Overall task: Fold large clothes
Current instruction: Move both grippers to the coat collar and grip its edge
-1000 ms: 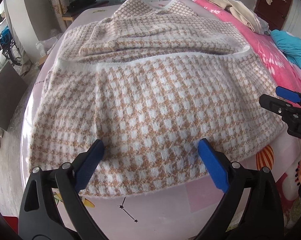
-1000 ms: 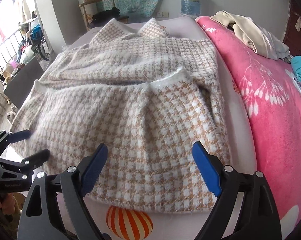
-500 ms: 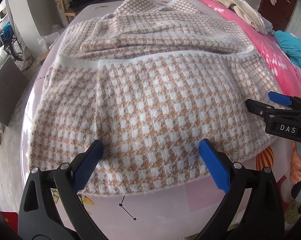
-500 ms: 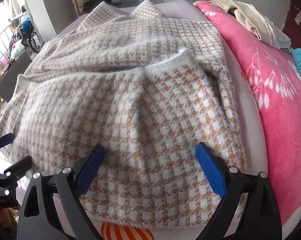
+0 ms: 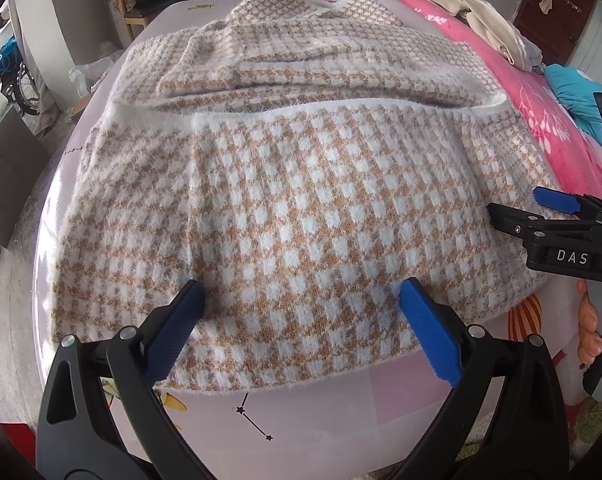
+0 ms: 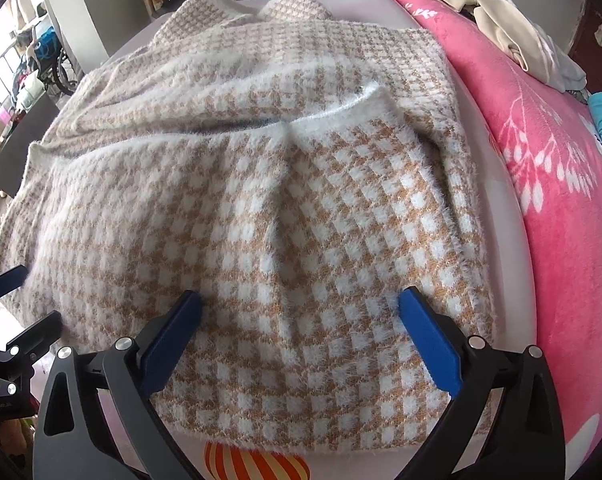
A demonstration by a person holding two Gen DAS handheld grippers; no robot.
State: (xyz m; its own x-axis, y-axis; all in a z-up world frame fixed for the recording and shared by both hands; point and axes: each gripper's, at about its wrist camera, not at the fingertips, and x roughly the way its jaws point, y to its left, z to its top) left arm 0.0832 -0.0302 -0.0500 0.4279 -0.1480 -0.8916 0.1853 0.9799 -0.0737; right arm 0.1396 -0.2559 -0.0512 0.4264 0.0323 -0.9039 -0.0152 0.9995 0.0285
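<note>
Fuzzy houndstooth knit garment [image 5: 301,208], folded, white fluffy trim

Black plastic left gripper [image 5: 301,320], blue ribbed pads, silver screws; matching black right gripper [image 6: 301,320], white "DAS" lettering.

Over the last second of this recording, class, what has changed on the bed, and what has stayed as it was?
The right gripper has sunk closer to the houndstooth garment, so the cloth fills more of its view; its jaws have just been opening, and stand wide over the near hem, pressing nothing. In the left view it has edged in over the garment's right side. The left gripper kept open, and the garment lies as before.
</note>
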